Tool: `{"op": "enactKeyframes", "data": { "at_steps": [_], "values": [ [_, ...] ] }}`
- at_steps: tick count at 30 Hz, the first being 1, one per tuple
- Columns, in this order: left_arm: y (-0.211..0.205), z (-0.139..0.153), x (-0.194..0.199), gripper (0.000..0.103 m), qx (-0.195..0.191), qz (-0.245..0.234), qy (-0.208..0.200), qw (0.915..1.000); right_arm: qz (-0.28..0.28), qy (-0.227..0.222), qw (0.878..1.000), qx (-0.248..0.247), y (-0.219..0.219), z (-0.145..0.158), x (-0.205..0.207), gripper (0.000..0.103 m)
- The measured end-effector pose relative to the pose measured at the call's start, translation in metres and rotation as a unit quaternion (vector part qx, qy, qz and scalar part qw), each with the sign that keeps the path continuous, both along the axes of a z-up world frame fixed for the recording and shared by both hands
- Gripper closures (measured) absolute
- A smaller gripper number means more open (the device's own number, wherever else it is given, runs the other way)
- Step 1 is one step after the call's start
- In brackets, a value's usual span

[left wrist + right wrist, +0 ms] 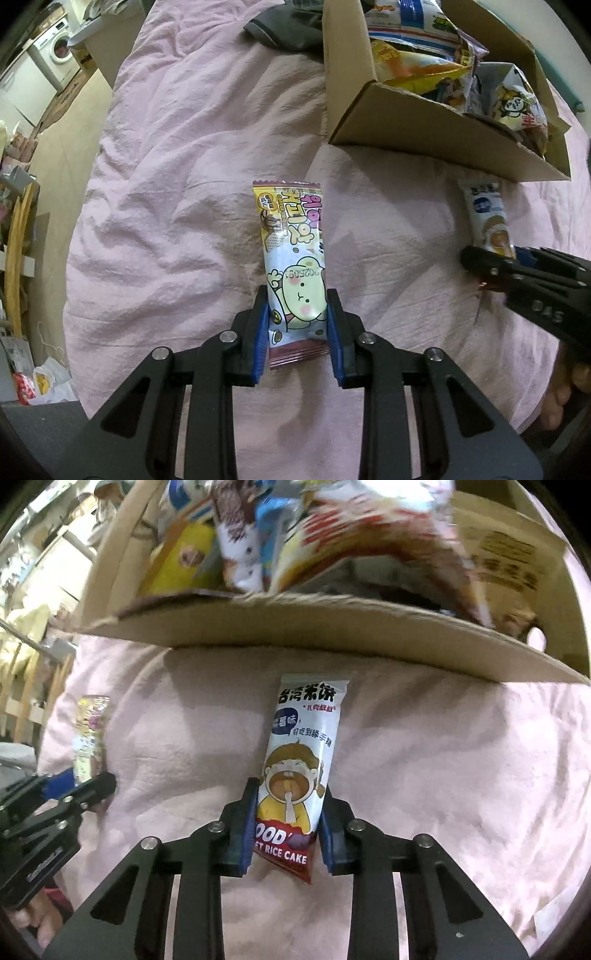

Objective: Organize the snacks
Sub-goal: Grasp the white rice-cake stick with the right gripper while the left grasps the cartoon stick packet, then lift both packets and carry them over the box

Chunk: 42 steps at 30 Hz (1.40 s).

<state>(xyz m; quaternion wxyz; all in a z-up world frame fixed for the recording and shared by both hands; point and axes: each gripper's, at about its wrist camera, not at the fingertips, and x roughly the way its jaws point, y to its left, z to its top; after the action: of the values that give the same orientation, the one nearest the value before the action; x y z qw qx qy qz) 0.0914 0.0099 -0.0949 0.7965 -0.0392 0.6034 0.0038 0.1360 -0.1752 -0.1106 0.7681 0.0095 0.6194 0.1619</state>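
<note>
The left gripper (298, 325) pinches a yellow and purple wafer snack (291, 254) by its lower end, above the pink blanket (177, 184). The right gripper (286, 827) squeezes a white rice cake packet (303, 746) the same way. Both snacks are just in front of the cardboard box (424, 147), which is full of snack bags (417, 48).

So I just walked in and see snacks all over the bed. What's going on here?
A person is sorting snacks with a claw in each hand. The left claw is shut on a yellow wafer packet, and the right claw on a rice cake packet. Both packets are over the pink bedspread, near a cardboard box that holds more snack bags.
</note>
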Motion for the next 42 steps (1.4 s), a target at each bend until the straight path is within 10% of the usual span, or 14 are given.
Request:
{"op": "enactKeyframes", "data": {
  "at_steps": [24,42],
  "values": [
    [-0.008,0.083,-0.029,0.079,0.030,0.011,-0.132,0.9907,-0.042,-0.133,0.977,0.159,-0.114,0.118,-0.059,0.075],
    [-0.077,0.163,0.055,0.079,0.050,-0.047,-0.198,0.9779,-0.091,-0.231,0.951,0.184,-0.138,0.154,0.006,0.075]
  ]
}}
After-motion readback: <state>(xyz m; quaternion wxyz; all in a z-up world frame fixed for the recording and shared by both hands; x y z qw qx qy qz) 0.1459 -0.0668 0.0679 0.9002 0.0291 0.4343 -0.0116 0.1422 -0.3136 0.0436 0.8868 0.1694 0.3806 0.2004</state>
